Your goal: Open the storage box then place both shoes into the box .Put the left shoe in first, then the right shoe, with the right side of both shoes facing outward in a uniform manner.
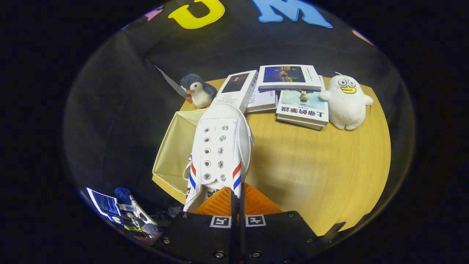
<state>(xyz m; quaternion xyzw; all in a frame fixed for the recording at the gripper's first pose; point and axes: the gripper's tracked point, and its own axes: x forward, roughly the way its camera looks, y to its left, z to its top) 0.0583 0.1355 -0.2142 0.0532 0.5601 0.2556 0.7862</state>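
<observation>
A white canvas shoe [220, 150] with red and blue side stripes and metal eyelets hangs from my gripper [237, 196], toe pointing away from me. Both fingers are pressed together on the shoe's heel collar. The shoe is held above the right edge of an open pale-yellow fabric storage box [172, 150], which sits at the left end of the round wooden table [322, 165]. The box's inside is partly hidden by the shoe, and what lies in it cannot be told.
Beyond the shoe lie several books [289, 91] in stacks. A grey penguin plush [198, 91] stands beyond the box, and a white duck plush [346, 102] sits at the table's far right. Papers and small items [117, 209] lie on the floor below the box.
</observation>
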